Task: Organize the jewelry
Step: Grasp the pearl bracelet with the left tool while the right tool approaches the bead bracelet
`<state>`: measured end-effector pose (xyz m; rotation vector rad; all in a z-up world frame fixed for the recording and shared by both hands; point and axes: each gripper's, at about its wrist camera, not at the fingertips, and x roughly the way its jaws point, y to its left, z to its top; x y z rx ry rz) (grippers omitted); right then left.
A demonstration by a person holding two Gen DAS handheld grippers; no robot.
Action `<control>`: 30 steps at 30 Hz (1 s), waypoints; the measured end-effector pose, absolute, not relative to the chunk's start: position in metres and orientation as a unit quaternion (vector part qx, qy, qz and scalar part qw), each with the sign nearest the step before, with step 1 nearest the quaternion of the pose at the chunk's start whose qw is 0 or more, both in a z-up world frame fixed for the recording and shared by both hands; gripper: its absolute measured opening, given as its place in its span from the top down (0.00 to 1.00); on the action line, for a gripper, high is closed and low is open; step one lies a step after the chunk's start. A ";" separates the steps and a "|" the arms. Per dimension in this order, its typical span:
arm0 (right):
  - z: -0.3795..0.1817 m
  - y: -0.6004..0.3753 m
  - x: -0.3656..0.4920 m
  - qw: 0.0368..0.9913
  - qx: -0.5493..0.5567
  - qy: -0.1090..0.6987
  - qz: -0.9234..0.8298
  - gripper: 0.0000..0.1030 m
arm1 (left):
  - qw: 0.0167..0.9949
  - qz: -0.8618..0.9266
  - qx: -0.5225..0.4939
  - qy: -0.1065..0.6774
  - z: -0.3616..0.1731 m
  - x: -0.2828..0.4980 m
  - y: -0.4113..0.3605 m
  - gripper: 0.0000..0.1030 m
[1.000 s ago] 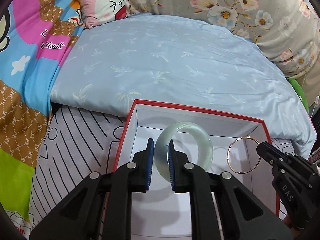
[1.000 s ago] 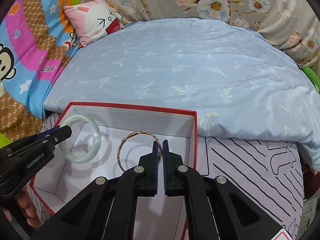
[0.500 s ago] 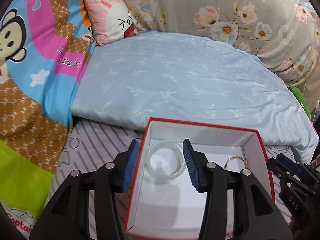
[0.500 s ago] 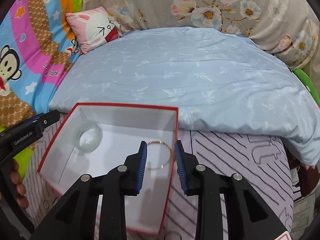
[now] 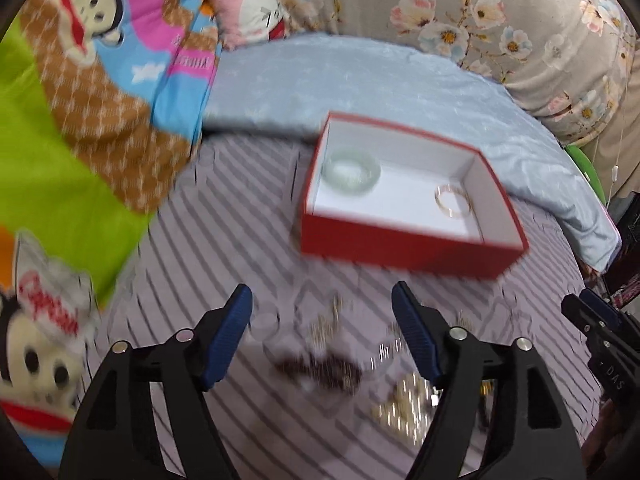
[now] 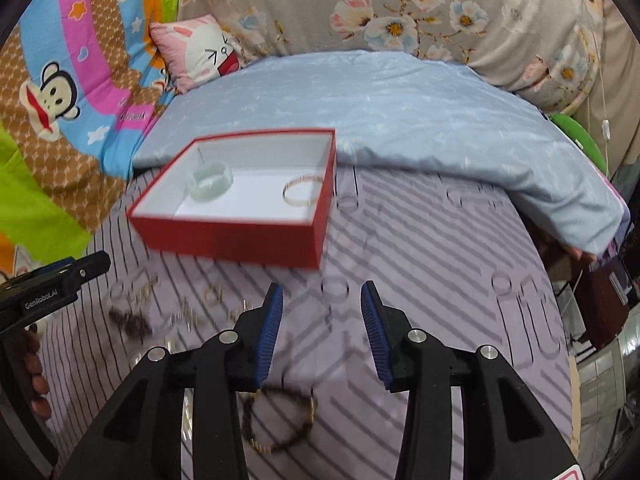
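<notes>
Now two bracelets lie in one shallow red cardboard box with a white lining [image 5: 404, 246], which sits on a lilac bedsheet printed with dark stripes [image 6: 440, 272]. One pale green jade bangle [image 5: 351, 170] rests at the box's far left; one thin gold bangle [image 5: 453, 200] lies at its right side, well apart from the jade.

Both black two-finger tools with blue ribbed pads are out of the box and over the near part of the sheet. The left tool [image 5: 322, 312] has its jaws spread wide, having just been opening, and nothing is between them. The right tool [image 6: 322, 300] has its jaws part open, also just opening, and holds nothing.

Loose jewelry is scattered on the sheet near the tools: a dark beaded bracelet [image 6: 280, 420] lies below the right tool, a second dark beaded piece [image 5: 320, 370] lies below the left tool, and a blurred heap of gold chain [image 5: 404, 404] lies beside it. The smaller pieces are too blurred to count.

White lettering on the left tool reads "GenRobot.AI"; the right tool shows "DAS".

Beyond the box, one pale blue quilt [image 6: 380, 96] covers the bed. One pink rabbit-face cushion [image 6: 200, 52] lies at the far left, beside a colourful monkey-cartoon blanket [image 5: 100, 80]. A grey floral bolster [image 6: 400, 8] runs along the far edge.
</notes>
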<state>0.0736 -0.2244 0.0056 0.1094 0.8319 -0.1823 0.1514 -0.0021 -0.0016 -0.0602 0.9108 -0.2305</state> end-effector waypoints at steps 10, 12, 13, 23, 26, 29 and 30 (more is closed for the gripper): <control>-0.021 -0.228 0.019 0.893 0.077 0.431 -0.106 0.61 | 0.857 -0.115 -0.050 0.499 -0.042 0.093 -0.045 0.26; -0.026 -0.230 0.016 0.891 0.085 0.434 -0.104 0.60 | 0.857 -0.109 -0.035 0.502 -0.047 0.092 -0.057 0.26; -0.027 -0.230 0.014 0.890 0.086 0.435 -0.105 0.60 | 0.856 -0.104 -0.030 0.505 -0.051 0.093 -0.061 0.26; -0.040 -0.225 0.015 0.886 0.094 0.445 -0.087 0.60 | 0.869 -0.076 0.030 0.489 -0.068 0.089 -0.056 0.41; -0.043 -0.223 0.015 0.885 0.095 0.448 -0.085 0.60 | 0.869 -0.087 0.039 0.485 -0.067 0.086 -0.048 0.53; -0.045 -0.222 0.016 0.884 0.097 0.450 -0.084 0.60 | 0.870 -0.088 0.043 0.482 -0.065 0.086 -0.040 0.68; -0.046 -0.221 0.017 0.883 0.096 0.451 -0.084 0.60 | 0.870 -0.089 0.041 0.483 -0.065 0.087 -0.037 0.71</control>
